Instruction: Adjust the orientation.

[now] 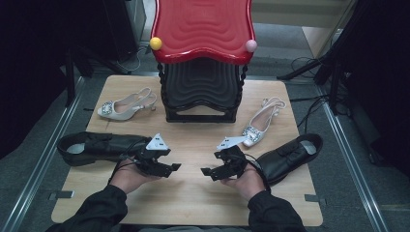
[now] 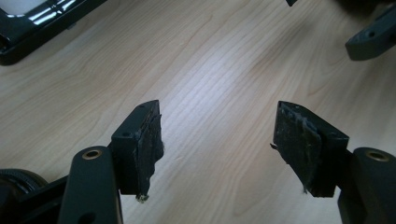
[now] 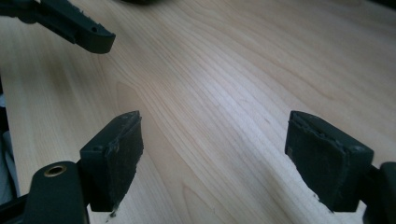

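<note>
Down at the near edge of the bench (image 1: 193, 193), the left tool (image 1: 170, 167) and right tool (image 1: 207, 172) face each other, jaws spread, pinching nothing. Just outside each lies a black shoe (image 1: 96, 146), (image 1: 290, 155); farther back, two pale heeled sandals (image 1: 126, 105), (image 1: 263, 122) flank a red-topped stool (image 1: 203, 29).
</note>
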